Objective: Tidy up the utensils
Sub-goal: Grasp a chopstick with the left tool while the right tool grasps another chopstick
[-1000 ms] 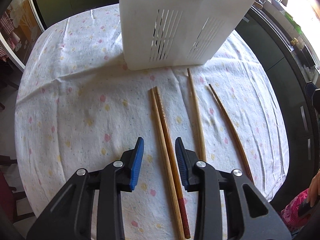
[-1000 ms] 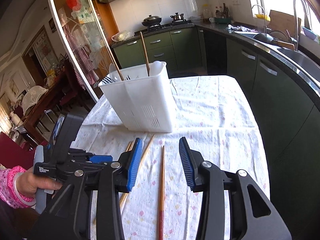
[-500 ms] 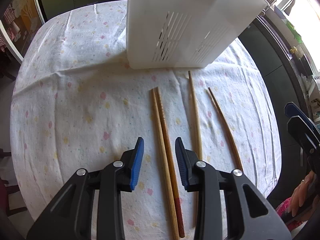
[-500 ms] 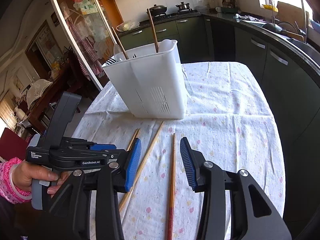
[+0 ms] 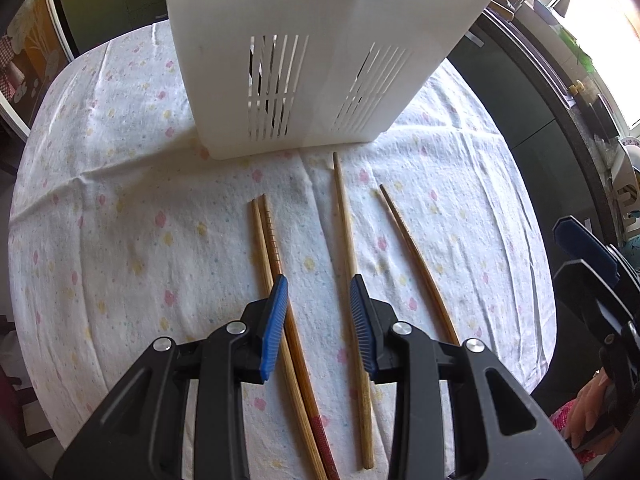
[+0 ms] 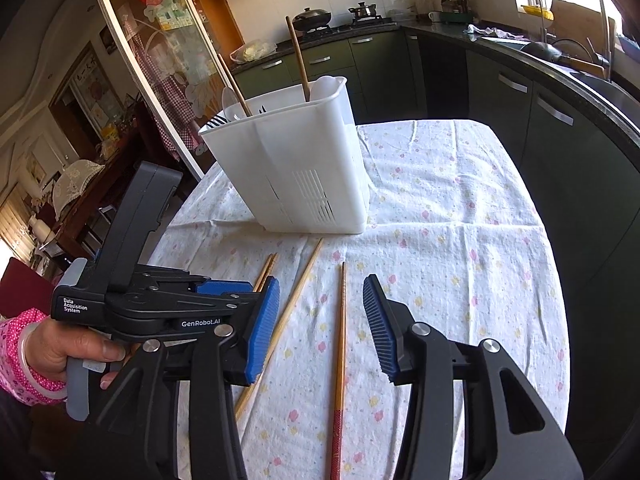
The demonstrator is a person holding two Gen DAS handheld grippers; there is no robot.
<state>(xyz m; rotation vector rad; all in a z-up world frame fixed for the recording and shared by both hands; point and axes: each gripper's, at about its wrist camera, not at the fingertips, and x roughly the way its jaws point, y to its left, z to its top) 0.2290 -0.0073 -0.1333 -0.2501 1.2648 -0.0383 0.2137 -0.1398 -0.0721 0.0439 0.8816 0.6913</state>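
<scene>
My left gripper points steeply down over the surface, which wears a white cloth with small coloured flowers. Its blue-padded fingers stand apart with nothing between them but bare cloth. Just under the left pad lie two wooden chopsticks side by side, touching each other, one ending in a red-wrapped handle. A single pale wooden chopstick passes under the right pad, and a thinner dark brown chopstick lies further right, apart from the rest. All four point towards the white slotted plastic utensil holder standing upright beyond their tips.

My right gripper hangs above the same cloth, its fingers opening, empty; the dark chopstick with its red end runs on the cloth between them. The holder already has two chopsticks and some cutlery standing in it. A hand in a pink patterned sleeve grips the left tool's handle.
</scene>
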